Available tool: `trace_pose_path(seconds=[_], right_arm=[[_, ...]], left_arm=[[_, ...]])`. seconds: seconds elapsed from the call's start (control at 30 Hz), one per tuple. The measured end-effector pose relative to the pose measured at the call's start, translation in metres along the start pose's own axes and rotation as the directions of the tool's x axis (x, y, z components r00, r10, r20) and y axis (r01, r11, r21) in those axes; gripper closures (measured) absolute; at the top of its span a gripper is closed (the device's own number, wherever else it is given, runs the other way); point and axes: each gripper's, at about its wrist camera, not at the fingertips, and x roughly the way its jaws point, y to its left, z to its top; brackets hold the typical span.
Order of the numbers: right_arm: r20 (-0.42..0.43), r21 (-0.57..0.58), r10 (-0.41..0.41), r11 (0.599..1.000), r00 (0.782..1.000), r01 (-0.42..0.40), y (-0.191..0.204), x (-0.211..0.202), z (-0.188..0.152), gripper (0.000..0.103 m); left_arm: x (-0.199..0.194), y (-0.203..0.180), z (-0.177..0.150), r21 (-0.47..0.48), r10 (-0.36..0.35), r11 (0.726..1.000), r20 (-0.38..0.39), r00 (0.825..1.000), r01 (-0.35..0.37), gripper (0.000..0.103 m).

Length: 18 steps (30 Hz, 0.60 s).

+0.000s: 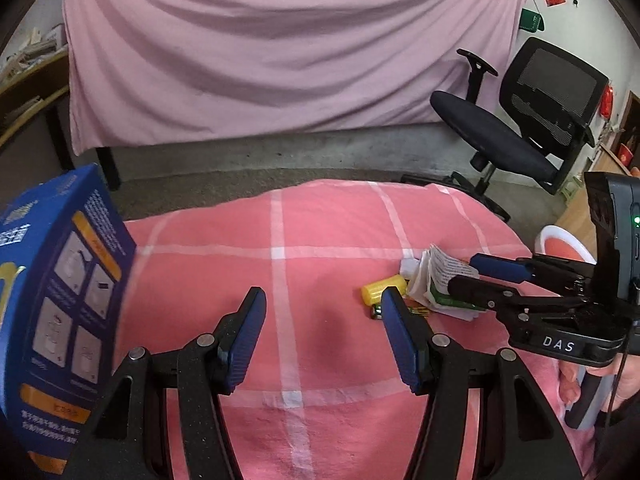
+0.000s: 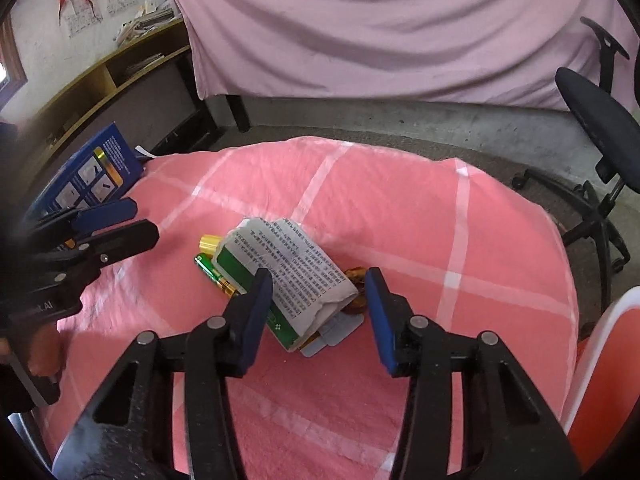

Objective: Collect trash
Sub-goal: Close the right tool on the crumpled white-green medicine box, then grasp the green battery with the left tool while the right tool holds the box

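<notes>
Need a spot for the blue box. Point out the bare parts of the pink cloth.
Bare: the cloth beyond the trash pile, and the near stretch toward the blue box. Crowded: the middle, where folded paper, batteries and a yellow cap cluster.

Pink white-checked cloth point(image 2: 400, 208), blue box point(image 2: 96, 168)

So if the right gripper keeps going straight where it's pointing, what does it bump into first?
Most likely the folded paper leaflet. It lies right ahead of the open right gripper, on top of the green battery. Depth is hard to judge, so that's a best guess.
</notes>
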Motion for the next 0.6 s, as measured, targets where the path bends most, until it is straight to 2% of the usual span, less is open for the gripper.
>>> trace_pose_path(seconds=[0.1, 0.27, 0.4, 0.43, 0.5, 0.6], right_arm=[[-0.011, -0.003, -0.003, 1.0, 1.0, 0.003, 0.0, 0.0, -0.001, 0.038], [-0.009, -0.009, -0.02, 1.0, 1.0, 0.02, -0.002, -0.005, -0.004, 0.054], [-0.001, 0.011, -0.011, 1.0, 1.0, 0.011, -0.009, -0.015, -0.01, 0.062], [-0.001, 0.014, -0.017, 1.0, 1.0, 0.017, -0.011, -0.016, -0.011, 0.082], [0.0, 0.034, -0.038, 0.999, 0.999, 0.038, -0.019, -0.022, -0.015, 0.083], [0.002, 0.078, -0.027, 0.997, 1.0, 0.027, -0.032, -0.026, -0.018, 0.083]], left_arm=[[0.001, -0.001, 0.001, 0.004, -0.015, 1.0, -0.009, 1.0, 0.015, 0.05], [0.004, -0.004, 0.003, 0.016, -0.037, 0.999, -0.029, 0.999, 0.037, 0.051], [0.009, -0.007, 0.005, 0.04, -0.045, 0.998, -0.051, 0.998, 0.048, 0.054], [0.012, -0.009, 0.006, 0.045, -0.049, 0.998, -0.056, 0.997, 0.052, 0.054], [0.016, -0.011, 0.008, 0.053, -0.065, 0.996, -0.069, 0.996, 0.069, 0.055], [0.024, -0.016, 0.011, 0.06, -0.089, 0.994, -0.1, 0.991, 0.096, 0.059]])
